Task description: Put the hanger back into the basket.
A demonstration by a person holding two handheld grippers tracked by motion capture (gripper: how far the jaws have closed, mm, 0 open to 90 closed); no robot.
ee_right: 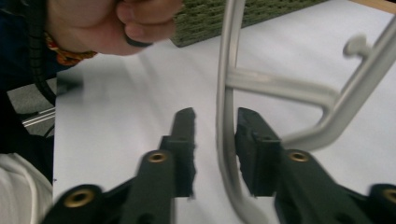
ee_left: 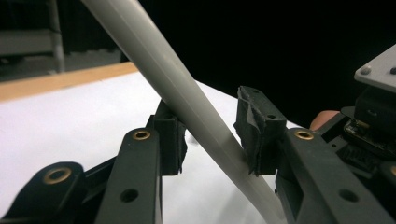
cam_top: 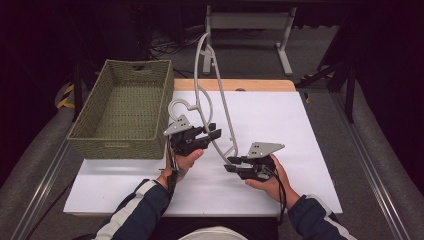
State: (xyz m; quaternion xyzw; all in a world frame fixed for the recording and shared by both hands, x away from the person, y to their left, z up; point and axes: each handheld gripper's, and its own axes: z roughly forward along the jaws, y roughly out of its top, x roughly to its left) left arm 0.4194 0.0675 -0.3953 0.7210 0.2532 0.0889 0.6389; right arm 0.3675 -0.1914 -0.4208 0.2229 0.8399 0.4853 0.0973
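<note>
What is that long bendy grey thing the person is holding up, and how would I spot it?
Start at the white table and find the green woven basket on its left side. Just right of it, a pale grey clothes hanger stands tilted, its hook curling beside the left tongs. It is the one thin, looping grey frame, with a bar passing between each pair of black tongs.

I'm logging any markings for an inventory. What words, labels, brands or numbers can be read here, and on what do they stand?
None can be read.
Basket: a small tag on its near wall, too small and blurred to read.
Hanger: plain grey, no print seen.
Left gripper and right gripper: no legible marks on their plates or jaws.
Table: plain white top.
</note>
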